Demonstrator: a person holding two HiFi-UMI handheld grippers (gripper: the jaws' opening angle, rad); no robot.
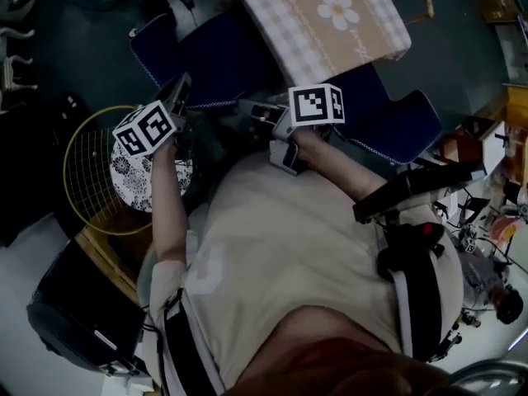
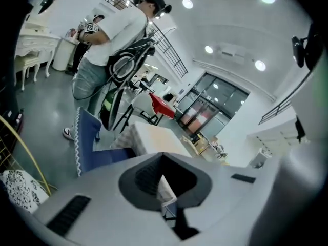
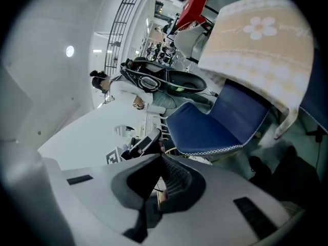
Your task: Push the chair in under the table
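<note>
Head view: nearest is the person's cream shirt (image 1: 272,254), with both forearms reaching ahead. The left tongs (image 1: 180,86) and right tongs (image 1: 245,106) sit close side by side, and each gripper view shows its ribbed dark pads pressed together on nothing. Tight against the left forearm stands a round gold wire frame (image 1: 78,172) with a black-and-white patterned cushion (image 1: 132,180) in it. A black case (image 1: 74,312) lies nearer still, so that side is cramped. Just past the tips is the chair (image 1: 219,60). It has a soft blue fabric cover, and its near edge, trimmed in white scallops, points at the person. The left gripper view shows it clear of those tongs. Its far part runs in beneath the hanging edge of the tabletop (image 1: 330,15), which is draped in beige cloth with a checked border and a white flower. One corner of the tabletop aims toward the person. Right of that corner a second chair (image 1: 392,122), also blue, lies beside the right forearm. The smooth dark floor (image 1: 74,64) is bare left of the chair, while cables (image 1: 487,221) crowd the right edge. Farther off, in the left gripper view, a person with a backpack (image 2: 113,40) stands beyond the chair, and a red seat (image 2: 161,104) shows behind.
</note>
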